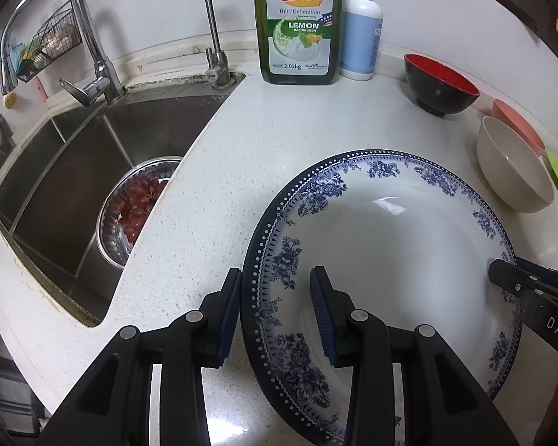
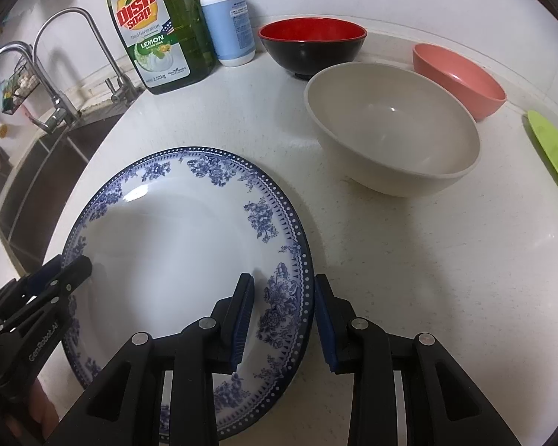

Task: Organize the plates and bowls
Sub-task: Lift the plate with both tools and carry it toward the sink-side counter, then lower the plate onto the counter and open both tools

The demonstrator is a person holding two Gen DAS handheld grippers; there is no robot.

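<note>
Both grippers' jaws straddle the plate [image 1: 390, 245] rim, open — cream bowl [image 2: 394, 126] empty.

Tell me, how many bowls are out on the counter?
3, all on the counter behind the plate: a red-and-black bowl by the soap bottles, a cream bowl nearest the plate, and a pink bowl behind it. Others may sit outside the views.

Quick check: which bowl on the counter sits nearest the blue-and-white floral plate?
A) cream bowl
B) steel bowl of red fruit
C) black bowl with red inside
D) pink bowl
A: the cream bowl stands just beyond the blue-and-white floral plate; the others are farther.
</note>
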